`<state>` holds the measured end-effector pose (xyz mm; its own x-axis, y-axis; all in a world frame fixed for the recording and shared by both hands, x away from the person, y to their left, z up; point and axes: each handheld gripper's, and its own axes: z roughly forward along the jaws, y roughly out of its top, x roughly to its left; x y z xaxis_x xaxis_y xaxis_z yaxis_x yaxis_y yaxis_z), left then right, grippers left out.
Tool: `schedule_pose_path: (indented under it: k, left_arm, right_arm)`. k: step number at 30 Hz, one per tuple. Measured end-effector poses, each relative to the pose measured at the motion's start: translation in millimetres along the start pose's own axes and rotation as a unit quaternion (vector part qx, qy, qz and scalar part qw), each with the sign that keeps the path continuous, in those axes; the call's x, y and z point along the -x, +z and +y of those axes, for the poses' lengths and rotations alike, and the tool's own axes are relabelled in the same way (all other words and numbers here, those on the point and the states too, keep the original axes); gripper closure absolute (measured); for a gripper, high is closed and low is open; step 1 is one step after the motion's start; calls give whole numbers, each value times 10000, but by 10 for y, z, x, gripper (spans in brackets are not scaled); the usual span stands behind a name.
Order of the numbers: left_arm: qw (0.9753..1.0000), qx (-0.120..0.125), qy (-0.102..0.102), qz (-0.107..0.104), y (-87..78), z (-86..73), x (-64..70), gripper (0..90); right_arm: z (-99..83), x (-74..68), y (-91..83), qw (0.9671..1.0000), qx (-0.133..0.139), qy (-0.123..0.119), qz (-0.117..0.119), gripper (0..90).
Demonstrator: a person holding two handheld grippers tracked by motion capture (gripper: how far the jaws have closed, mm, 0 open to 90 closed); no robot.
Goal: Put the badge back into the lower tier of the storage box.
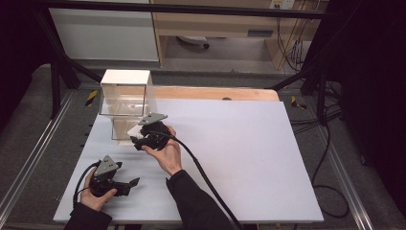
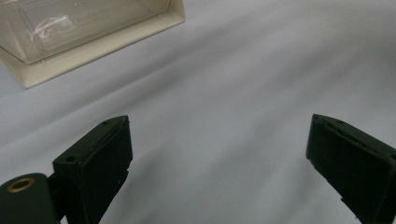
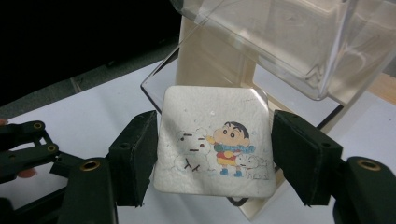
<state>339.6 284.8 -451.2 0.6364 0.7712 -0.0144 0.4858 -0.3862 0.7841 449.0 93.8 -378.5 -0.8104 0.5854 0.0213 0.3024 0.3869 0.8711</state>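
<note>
A white square tile (image 3: 215, 147) with a cartoon child and snowmen drawn on it sits between the jaws of my right gripper (image 3: 215, 158), which press on its two side edges. From above, the right gripper (image 1: 139, 136) holds the tile (image 1: 134, 130) just in front of the foot of a clear plastic dispenser box (image 1: 125, 96) on a cream frame. The clear box (image 3: 289, 42) hangs right above and behind the tile. My left gripper (image 1: 134, 183) rests low at the near left of the table, its jaws wide apart over bare surface (image 2: 219, 154).
A white board (image 1: 239, 158) covers the table, with a wooden strip (image 1: 215, 93) along the far edge. The dispenser's cream base (image 2: 70, 65) lies ahead and left of the left gripper. Cables trail off the table's right side.
</note>
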Motion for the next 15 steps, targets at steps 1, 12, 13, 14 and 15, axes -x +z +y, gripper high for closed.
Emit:
schedule_pose_path:
  k: [1,12,13,14,15]
  left_arm:
    - [10000,3,-7,-3,-1,0,0,65]
    - [10000,2,-6,-6,-2,2,1,65]
    - [10000,3,-7,-6,-3,2,1,65]
    - [10000,7,-15,-12,-3,1,1,65]
    - [10000,6,-16,-10,-3,1,0,65]
  right_arm:
    - [4,2,14,10000,9,19,17,331]
    - [-1,25,165,10000,9,41,-61,331]
    - [0,31,189,9999,48,54,-100,330]
    - [0,31,189,9999,48,54,-100,330]
    - [1,29,200,9999,75,23,-134,330]
